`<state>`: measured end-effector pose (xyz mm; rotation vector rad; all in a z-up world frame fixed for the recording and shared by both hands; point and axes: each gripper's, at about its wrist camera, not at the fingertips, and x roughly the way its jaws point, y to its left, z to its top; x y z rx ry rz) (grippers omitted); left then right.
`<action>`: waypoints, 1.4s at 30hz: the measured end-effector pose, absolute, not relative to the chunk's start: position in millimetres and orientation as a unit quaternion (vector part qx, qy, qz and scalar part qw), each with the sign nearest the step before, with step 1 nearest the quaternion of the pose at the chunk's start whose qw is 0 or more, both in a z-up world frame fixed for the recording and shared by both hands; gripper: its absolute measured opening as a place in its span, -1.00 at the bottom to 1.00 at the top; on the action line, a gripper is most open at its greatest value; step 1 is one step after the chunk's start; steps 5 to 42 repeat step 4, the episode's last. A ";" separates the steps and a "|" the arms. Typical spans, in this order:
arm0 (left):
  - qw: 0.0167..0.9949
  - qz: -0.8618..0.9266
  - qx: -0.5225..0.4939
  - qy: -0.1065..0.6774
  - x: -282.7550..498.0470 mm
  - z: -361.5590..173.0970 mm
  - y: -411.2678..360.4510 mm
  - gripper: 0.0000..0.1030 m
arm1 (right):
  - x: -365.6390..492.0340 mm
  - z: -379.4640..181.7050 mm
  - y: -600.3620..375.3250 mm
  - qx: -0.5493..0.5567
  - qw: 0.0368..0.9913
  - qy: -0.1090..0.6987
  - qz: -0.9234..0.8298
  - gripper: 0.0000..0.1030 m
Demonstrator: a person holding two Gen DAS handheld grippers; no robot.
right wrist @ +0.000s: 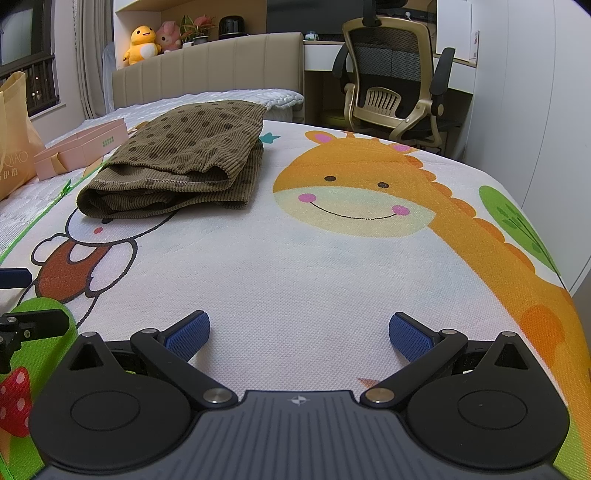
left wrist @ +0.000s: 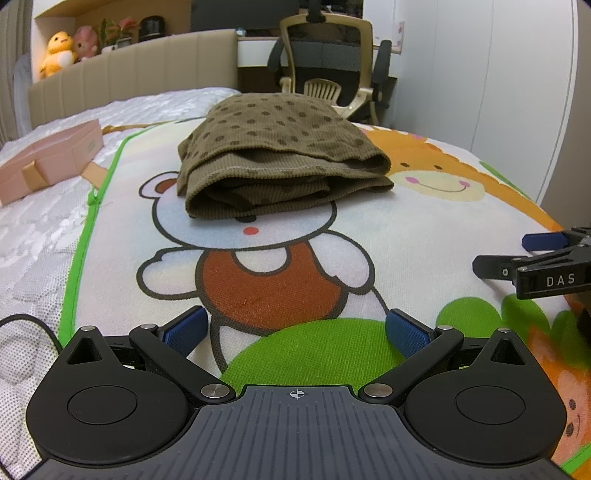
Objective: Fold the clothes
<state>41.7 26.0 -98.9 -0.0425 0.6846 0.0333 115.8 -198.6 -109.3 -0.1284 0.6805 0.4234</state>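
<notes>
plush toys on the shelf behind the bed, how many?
2: a yellow duck plush on the left, a pink plush right beside it. Plants next to them could hide more.

A pink box (left wrist: 51, 158) lies on the bed at the left. A chair (right wrist: 395, 77) stands far off. A yellow duck toy (right wrist: 142, 43) sits on the shelf beside a pink toy (right wrist: 168, 36).

An olive-brown corduroy garment (left wrist: 275, 155) with dark dots lies folded in a thick, slightly rumpled stack, its hemmed edges facing the cameras, on the cartoon mat (left wrist: 424, 236).
</notes>
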 end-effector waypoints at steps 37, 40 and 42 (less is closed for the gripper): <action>0.942 0.015 -0.023 0.334 41.4 -98.8 27.0 1.00 | 115.8 -109.3 -198.3 -0.063 0.919 0.331 0.206 1.00; 0.942 0.015 -0.023 0.334 41.4 -98.8 27.0 1.00 | 115.8 -109.3 -198.3 -0.063 0.919 0.331 0.206 1.00; 0.942 0.015 -0.023 0.334 41.4 -98.8 27.0 1.00 | 115.8 -109.3 -198.3 -0.063 0.919 0.331 0.206 1.00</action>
